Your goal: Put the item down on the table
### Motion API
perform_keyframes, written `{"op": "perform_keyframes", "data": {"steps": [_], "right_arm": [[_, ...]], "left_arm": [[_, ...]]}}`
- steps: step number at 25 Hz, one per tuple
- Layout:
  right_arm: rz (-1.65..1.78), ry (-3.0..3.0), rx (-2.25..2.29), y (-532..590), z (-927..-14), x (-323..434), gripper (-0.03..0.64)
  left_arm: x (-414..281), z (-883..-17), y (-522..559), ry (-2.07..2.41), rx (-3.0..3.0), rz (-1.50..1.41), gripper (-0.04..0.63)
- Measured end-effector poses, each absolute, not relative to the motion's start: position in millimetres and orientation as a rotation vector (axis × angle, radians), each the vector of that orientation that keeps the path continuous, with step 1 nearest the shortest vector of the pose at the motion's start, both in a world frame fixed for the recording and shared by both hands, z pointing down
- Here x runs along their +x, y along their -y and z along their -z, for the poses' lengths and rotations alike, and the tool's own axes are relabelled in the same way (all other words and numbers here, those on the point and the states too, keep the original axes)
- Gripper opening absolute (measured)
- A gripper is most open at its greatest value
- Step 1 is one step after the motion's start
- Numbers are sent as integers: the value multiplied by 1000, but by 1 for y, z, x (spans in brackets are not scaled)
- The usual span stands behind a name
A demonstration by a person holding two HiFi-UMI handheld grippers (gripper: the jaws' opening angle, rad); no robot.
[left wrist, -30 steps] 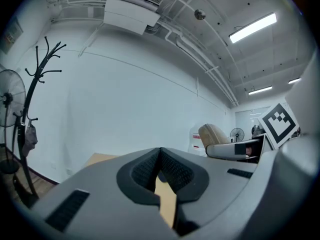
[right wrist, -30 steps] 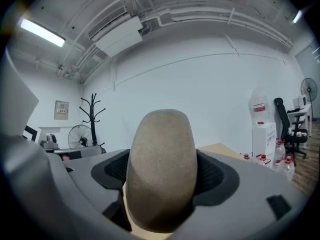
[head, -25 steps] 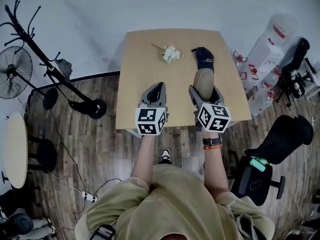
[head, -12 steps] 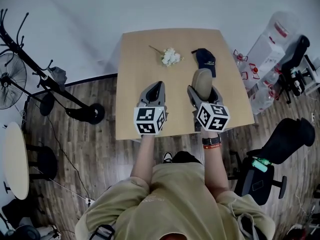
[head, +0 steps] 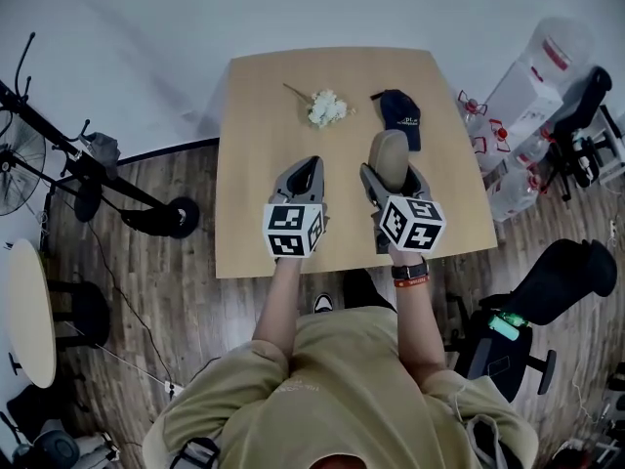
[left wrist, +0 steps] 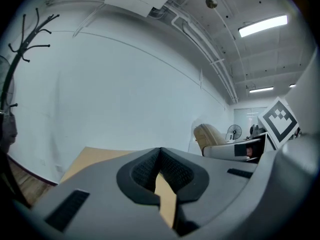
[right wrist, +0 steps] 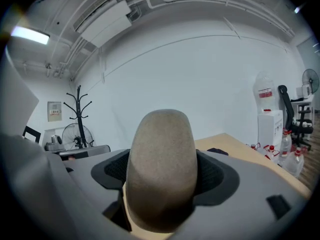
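Observation:
A tan felt item [head: 389, 154] with a rounded top stands upright in my right gripper [head: 393, 171], which is shut on it above the wooden table [head: 256, 96]. In the right gripper view the item [right wrist: 161, 154] fills the space between the jaws of the right gripper [right wrist: 162, 176]. My left gripper [head: 310, 167] hovers beside it over the table's middle, shut with nothing held. In the left gripper view the pads of the left gripper [left wrist: 161, 166] meet, and only a sliver of table shows below them.
A white flower sprig [head: 324, 107] and a dark cap [head: 400, 113] lie on the far part of the table. A coat rack [head: 93, 169] and a fan [head: 14, 154] stand at the left. Water bottles [head: 508, 159] and a black office chair [head: 547, 291] are at the right.
Both grippers have moved forward, from the table's near edge to further over its top. The right gripper still holds the tan item.

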State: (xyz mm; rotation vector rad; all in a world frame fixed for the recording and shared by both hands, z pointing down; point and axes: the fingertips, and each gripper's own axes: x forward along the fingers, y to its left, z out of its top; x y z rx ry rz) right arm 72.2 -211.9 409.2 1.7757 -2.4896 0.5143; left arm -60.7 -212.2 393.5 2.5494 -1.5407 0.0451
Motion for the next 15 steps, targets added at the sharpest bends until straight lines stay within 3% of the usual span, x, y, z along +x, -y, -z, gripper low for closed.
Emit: {"op": "perform_keyframes", "data": {"steps": [15], "right_arm": [[-679,2510,1570,279,-455,73,400]], "left_arm": [[-50,-438,262,1583,2436,-118,23]]}}
